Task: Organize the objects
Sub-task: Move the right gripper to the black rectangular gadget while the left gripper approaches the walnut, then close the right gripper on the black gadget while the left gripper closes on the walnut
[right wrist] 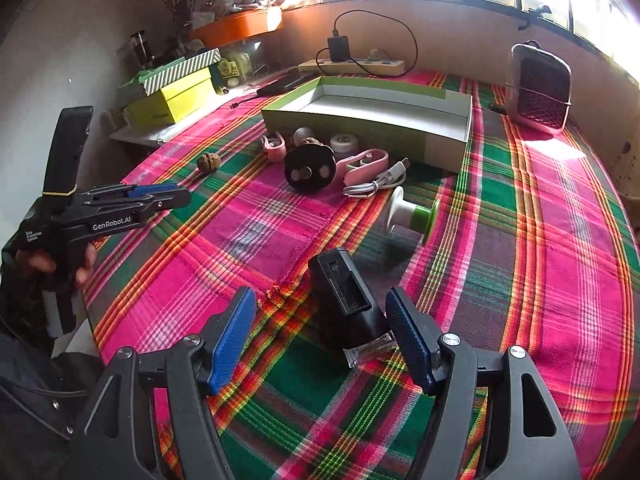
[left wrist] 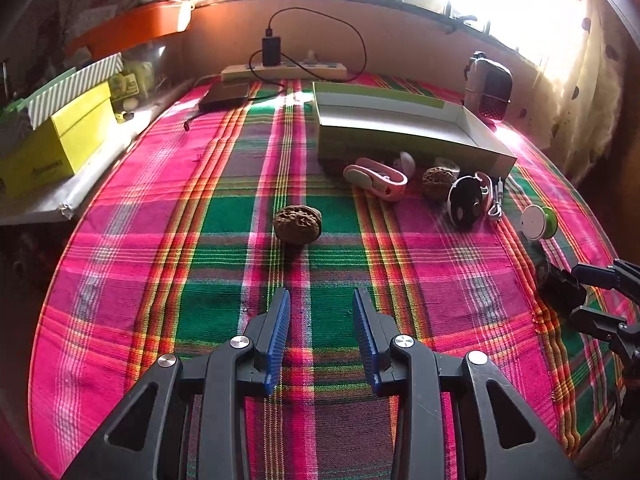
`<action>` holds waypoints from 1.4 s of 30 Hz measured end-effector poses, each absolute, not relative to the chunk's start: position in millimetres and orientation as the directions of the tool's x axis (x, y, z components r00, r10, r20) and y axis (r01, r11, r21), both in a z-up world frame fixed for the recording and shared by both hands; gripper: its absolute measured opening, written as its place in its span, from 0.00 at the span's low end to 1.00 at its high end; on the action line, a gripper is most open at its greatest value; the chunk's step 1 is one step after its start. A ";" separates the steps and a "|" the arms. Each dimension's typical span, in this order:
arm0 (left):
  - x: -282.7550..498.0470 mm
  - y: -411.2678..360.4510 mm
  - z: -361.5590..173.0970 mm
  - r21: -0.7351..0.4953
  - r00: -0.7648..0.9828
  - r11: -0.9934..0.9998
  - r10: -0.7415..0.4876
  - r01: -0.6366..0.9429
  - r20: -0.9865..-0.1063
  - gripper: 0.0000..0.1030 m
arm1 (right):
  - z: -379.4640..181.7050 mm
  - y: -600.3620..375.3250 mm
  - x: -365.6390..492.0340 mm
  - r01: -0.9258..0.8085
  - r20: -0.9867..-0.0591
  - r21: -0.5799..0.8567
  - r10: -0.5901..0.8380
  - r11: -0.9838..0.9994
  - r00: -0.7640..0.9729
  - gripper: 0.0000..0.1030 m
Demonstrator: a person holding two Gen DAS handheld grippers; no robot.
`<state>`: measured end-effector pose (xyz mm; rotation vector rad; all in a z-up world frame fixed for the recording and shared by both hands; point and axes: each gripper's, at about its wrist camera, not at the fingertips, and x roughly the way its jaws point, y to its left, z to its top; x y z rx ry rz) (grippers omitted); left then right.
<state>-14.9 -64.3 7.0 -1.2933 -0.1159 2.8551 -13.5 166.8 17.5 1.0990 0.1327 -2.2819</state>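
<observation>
Left gripper (left wrist: 322, 300) fingers released, empty, above plaid cloth (left wrist: 224, 208); walnut (left wrist: 297, 224) lies just ahead. Right gripper (right wrist: 322, 304) fingers released around black bottle (right wrist: 346, 292), touching right pad only

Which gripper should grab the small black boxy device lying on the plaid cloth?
Right. The black boxy device already lies between the right gripper's open blue pads. The left gripper is open over bare plaid cloth, facing the lone walnut instead.

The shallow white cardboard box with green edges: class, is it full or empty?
Empty. The shallow white cardboard box with green edges shows only bare white floor; the small objects lie on the plaid cloth in front.
</observation>
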 end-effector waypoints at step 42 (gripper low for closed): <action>-72.5 -83.7 5.6 -0.065 -0.644 -0.998 0.037 0.020 -0.764 0.35 | 4.8 138.9 -29.0 0.474 -0.779 0.005 -0.300 -0.881 -0.550 0.28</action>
